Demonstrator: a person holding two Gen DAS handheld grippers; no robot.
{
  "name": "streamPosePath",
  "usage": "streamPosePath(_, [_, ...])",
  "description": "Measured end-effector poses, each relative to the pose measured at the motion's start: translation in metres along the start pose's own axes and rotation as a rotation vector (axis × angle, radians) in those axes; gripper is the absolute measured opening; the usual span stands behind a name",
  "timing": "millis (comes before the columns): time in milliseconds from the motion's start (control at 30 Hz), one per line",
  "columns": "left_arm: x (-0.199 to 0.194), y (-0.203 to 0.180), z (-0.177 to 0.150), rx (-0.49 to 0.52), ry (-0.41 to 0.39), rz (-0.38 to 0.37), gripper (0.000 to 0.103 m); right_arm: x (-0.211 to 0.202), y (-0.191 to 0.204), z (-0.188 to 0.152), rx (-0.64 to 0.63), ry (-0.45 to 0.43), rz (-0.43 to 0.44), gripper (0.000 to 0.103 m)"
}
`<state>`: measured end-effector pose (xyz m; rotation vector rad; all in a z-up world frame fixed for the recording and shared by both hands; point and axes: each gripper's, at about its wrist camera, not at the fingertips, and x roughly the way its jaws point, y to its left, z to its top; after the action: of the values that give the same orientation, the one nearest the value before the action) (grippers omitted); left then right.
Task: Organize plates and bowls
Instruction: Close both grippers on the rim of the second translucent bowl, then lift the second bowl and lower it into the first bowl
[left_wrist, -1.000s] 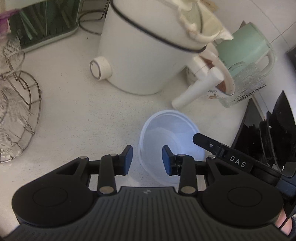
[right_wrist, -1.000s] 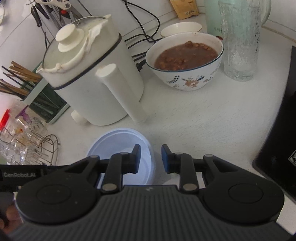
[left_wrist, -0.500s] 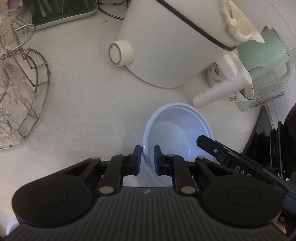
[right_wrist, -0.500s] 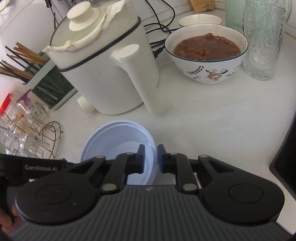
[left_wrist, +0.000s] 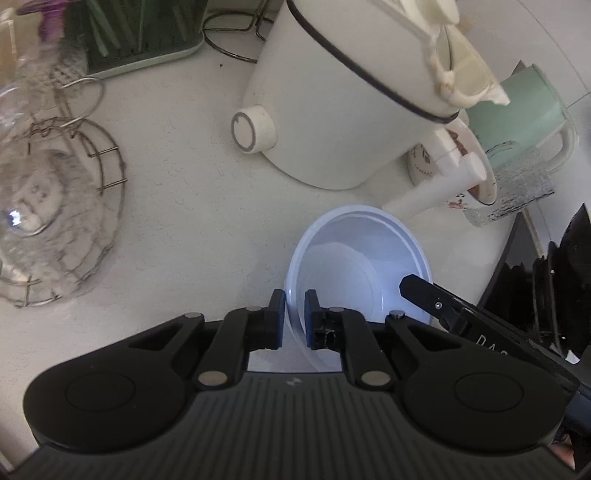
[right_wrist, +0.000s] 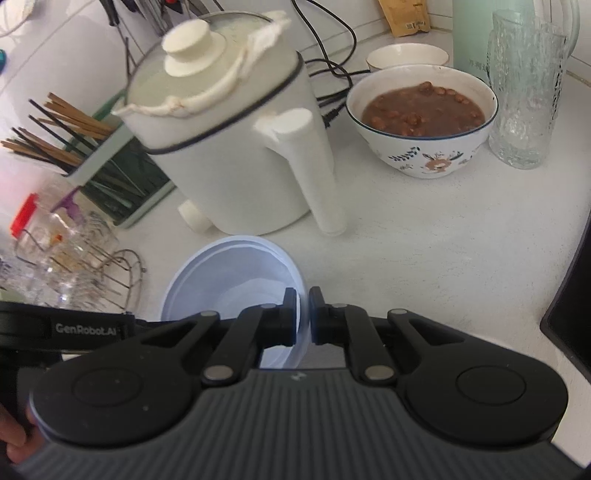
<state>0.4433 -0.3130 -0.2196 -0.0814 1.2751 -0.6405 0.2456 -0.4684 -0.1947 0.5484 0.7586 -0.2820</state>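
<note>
Two tongs clamped on one pale blue plastic bowl (left_wrist: 364, 266).
Left tongs (left_wrist: 294, 318) have just closed on the bowl's left rim; right tongs (right_wrist: 303, 316) have just closed on its right rim. Bowl sits mid-tabletop (right_wrist: 424, 236), just before the white kettle (right_wrist: 236, 147).

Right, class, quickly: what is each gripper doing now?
Left gripper: closed on the translucent pale-blue plastic bowl rim.
Right gripper: closed on its opposite rim.

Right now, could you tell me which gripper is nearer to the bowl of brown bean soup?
Right. The right gripper grips the pale blue bowl's rim on the side toward the soup bowl; the left gripper grips the opposite rim, farther away.
</note>
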Motion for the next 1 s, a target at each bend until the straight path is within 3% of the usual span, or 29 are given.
streamPosePath(500, [-0.078,0.018,-0.018,-0.051,-0.067,-0.015,0.013,-0.046,0.042,0.006,-0.024,-0.033,0.108,0.01])
streamPosePath(1000, [-0.158,0.042,-0.044,-0.104,-0.153,-0.01,0.013,-0.087,0.083,-0.01,-0.079,-0.03,0.198,0.01])
